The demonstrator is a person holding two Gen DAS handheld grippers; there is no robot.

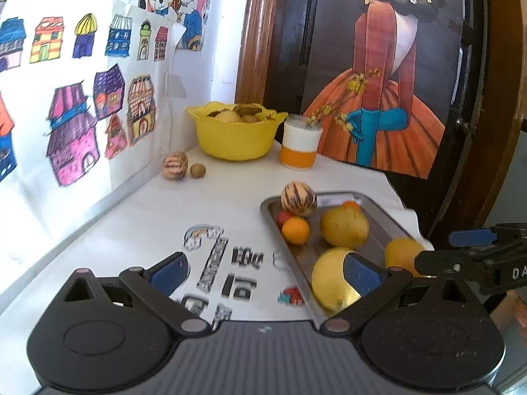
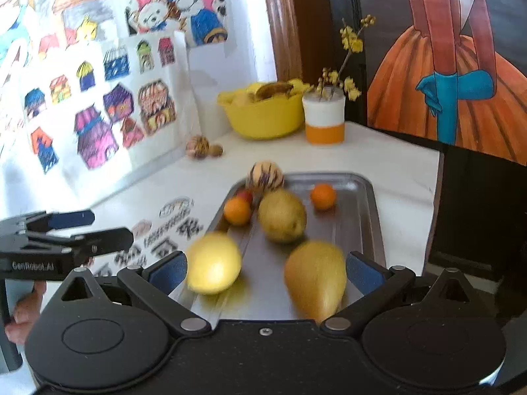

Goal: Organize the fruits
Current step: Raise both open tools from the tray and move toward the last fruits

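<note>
I had both grippers over the near end of the white desk (image 2: 395,164). The left gripper (image 1: 265,271) stood with its blue pads spread wide and nothing between them, hovering above the printed stickers (image 1: 230,263) just off the metal tray's (image 2: 369,204) left rim; its right pad overlapped a round yellow fruit (image 1: 329,276) in the view, but I could not tell whether it touched. The right gripper (image 2: 265,271) was spread wide too, gripping nothing — a yellow fruit (image 2: 214,263) and a blurred pear-shaped fruit (image 2: 314,279) lay in the tray's near end between its pads, neither one clamped.

Further along the tray sat a larger yellow-green fruit (image 2: 281,215) near the middle, 1 orange (image 2: 237,210) against the left rim with a small red fruit (image 2: 245,196) just behind it, a 2nd orange (image 2: 322,196) toward the far right corner, and a striped melon (image 2: 265,176) at the far left corner.

At the desk's far left corner — against the wall of drawings — a yellow bowl (image 1: 235,135) held several brownish fruits. A white-and-orange cup (image 1: 299,144) with yellow flower sprigs stood just beside it. Another striped melon (image 1: 175,165) and a small brown fruit (image 1: 198,171) lay side by side on the desk in front of the bowl.
</note>
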